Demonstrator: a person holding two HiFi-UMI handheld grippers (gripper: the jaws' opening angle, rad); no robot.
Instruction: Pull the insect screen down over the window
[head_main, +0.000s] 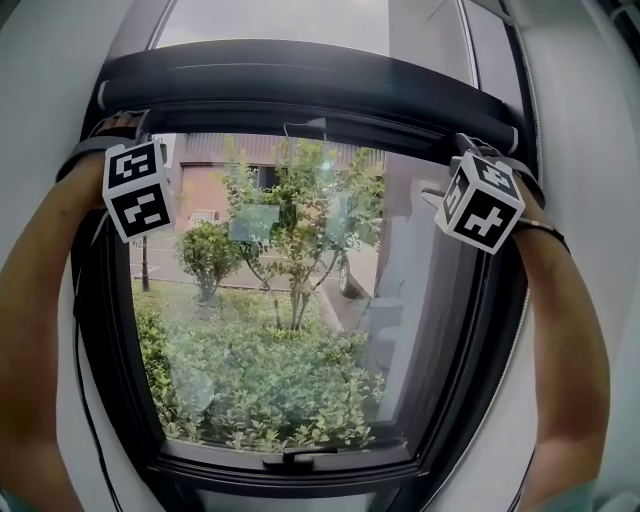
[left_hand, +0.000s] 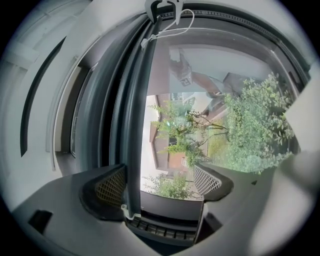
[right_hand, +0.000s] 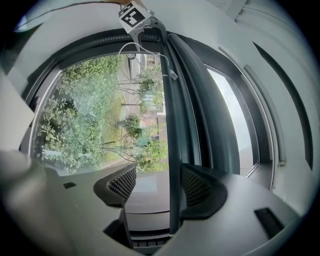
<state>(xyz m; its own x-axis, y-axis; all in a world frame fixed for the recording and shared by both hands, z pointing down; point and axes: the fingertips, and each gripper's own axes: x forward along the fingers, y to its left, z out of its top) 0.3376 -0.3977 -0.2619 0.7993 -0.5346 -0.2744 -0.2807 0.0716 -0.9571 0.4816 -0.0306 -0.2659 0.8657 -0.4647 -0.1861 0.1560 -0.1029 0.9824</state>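
The insect screen's dark pull bar (head_main: 300, 112) runs across the top of the window glass (head_main: 290, 320), just under its housing. My left gripper (head_main: 128, 140) is at the bar's left end and my right gripper (head_main: 470, 160) at its right end; their marker cubes hide the jaws in the head view. In the left gripper view the bar (left_hand: 135, 125) passes between the open jaws of that gripper (left_hand: 160, 182), close to the left pad (left_hand: 111, 186). In the right gripper view the bar (right_hand: 173, 125) lies against the right pad (right_hand: 197, 187) of the open right gripper (right_hand: 161, 186).
A thin white pull cord (left_hand: 172, 30) hangs from the bar's middle, also seen as a loop of cord (right_hand: 132, 50). The dark window frame (head_main: 100, 330) surrounds the glass, with a handle (head_main: 300, 457) on the bottom rail. White wall (head_main: 590, 120) flanks both sides.
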